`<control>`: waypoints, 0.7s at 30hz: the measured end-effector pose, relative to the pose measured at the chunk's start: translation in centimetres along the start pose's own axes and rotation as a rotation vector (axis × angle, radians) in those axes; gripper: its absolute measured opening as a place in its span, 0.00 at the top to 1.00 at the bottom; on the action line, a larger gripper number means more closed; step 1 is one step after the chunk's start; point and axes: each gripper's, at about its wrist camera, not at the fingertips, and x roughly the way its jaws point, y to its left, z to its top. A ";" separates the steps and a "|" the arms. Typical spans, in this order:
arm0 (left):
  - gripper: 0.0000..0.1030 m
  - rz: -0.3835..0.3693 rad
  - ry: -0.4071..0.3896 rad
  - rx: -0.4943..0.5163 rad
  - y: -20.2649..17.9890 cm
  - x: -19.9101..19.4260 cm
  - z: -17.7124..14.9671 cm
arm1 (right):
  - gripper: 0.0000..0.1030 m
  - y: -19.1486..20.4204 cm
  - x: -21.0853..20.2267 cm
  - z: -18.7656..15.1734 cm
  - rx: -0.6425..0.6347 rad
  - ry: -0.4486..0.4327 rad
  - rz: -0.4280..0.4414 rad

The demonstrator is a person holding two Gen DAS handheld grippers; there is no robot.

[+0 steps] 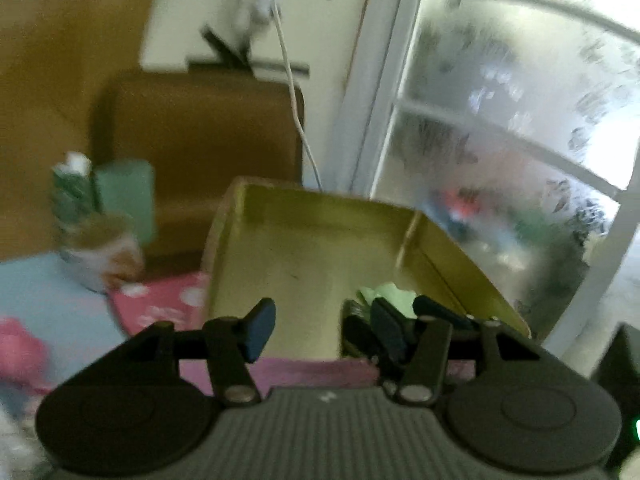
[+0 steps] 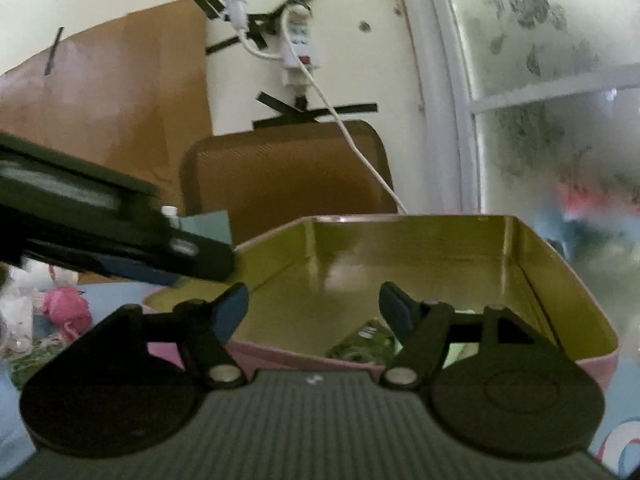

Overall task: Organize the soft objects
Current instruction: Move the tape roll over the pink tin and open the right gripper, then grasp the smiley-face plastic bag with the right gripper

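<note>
A tin box [image 1: 320, 216] with a gold inside and pink outer walls stands on the table, seen in both views [image 2: 420, 236]. A pale green soft piece [image 1: 386, 294] lies in its near right corner beside a dark green patterned item [image 2: 368, 338]. My left gripper [image 1: 324, 328] is open over the box's near edge, with nothing between its fingers. My right gripper [image 2: 316, 306] is open too, just above the near wall, and the green items lie low beyond its right finger. In the right wrist view the left gripper's body [image 2: 120, 240] reaches in from the left.
A pink soft thing [image 2: 66, 306] lies left of the box on the blue mat [image 1: 48, 292]. A patterned cup [image 1: 100, 248] and a green carton [image 1: 124, 192] stand at the back left. Behind are a brown chair back [image 2: 288, 172] and a white cable [image 2: 360, 148]; a window [image 1: 500, 120] is to the right.
</note>
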 end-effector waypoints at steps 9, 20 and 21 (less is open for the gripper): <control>0.43 0.192 -0.006 -0.164 11.0 -13.3 -8.4 | 0.40 8.9 0.2 0.4 -0.072 0.109 0.439; 0.43 0.311 -0.059 -0.509 20.2 -21.3 -13.8 | 0.19 21.8 4.1 -2.1 -0.316 0.283 0.611; 0.43 0.302 -0.063 -0.516 20.2 -21.1 -13.6 | 0.29 22.4 4.4 -2.3 -0.335 0.318 0.618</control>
